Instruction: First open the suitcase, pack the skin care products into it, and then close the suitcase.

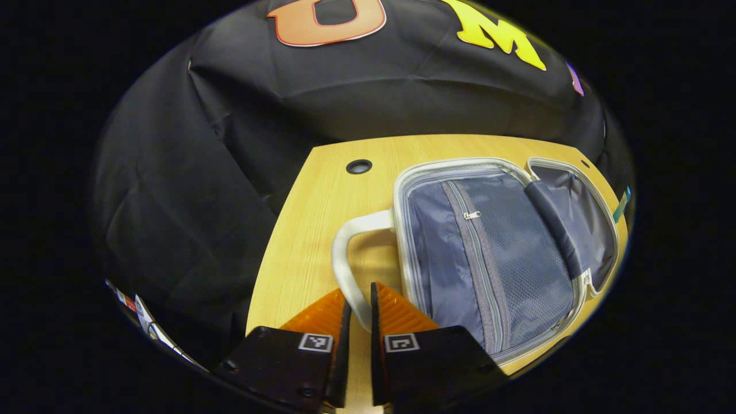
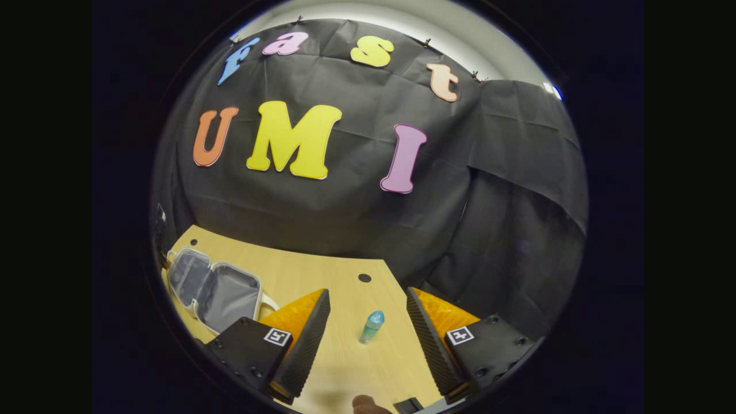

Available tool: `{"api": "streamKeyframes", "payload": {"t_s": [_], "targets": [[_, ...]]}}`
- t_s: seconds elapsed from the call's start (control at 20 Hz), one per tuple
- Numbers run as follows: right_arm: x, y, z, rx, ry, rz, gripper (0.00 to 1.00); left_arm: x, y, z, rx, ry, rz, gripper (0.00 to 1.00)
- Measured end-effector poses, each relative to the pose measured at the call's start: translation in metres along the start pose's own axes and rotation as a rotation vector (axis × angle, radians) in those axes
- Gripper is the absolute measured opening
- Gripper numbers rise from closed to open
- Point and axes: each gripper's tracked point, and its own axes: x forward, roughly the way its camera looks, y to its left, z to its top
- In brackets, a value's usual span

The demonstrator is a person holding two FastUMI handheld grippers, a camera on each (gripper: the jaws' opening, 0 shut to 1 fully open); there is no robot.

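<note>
The small suitcase (image 1: pixel 494 253) lies open on the wooden table (image 1: pixel 322 190), showing its grey lining and a zipped mesh pocket. Its white handle (image 1: pixel 345 241) curves toward me and runs down between the fingers of my left gripper (image 1: pixel 360 294), which is shut on it. In the right gripper view the open suitcase (image 2: pixel 215 290) sits at the left. A small skin care bottle (image 2: pixel 372 326) with a blue-green cap stands on the table ahead of my right gripper (image 2: pixel 368 293), which is open; the bottle is apart from both fingers.
A round cable hole (image 1: pixel 359 167) sits in the table near its far edge, and I see that hole (image 2: pixel 364 278) beyond the bottle too. Black cloth walls close in behind the table. A fingertip (image 2: pixel 365 404) shows at the bottom of the right gripper view.
</note>
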Motion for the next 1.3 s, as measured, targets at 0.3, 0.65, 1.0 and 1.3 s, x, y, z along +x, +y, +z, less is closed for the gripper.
{"api": "streamKeyframes", "payload": {"t_s": [0.3,0.65,1.0,1.3], "targets": [[0.012,-0.001,-0.013,0.019,0.011,0.027,0.80,-0.063,-0.016,0.056,0.048,-0.199,0.022,1.00],[0.035,-0.023,-0.012,0.007,-0.013,0.099,0.79,-0.128,-0.147,0.115,0.077,-0.367,-0.102,0.99],[0.060,-0.078,-0.043,0.018,0.031,0.116,0.80,-0.169,-0.326,0.128,0.119,-0.407,-0.318,0.99],[0.074,-0.123,-0.067,-0.015,0.063,0.125,0.80,-0.178,-0.465,0.094,0.170,-0.342,-0.519,0.99]]}}
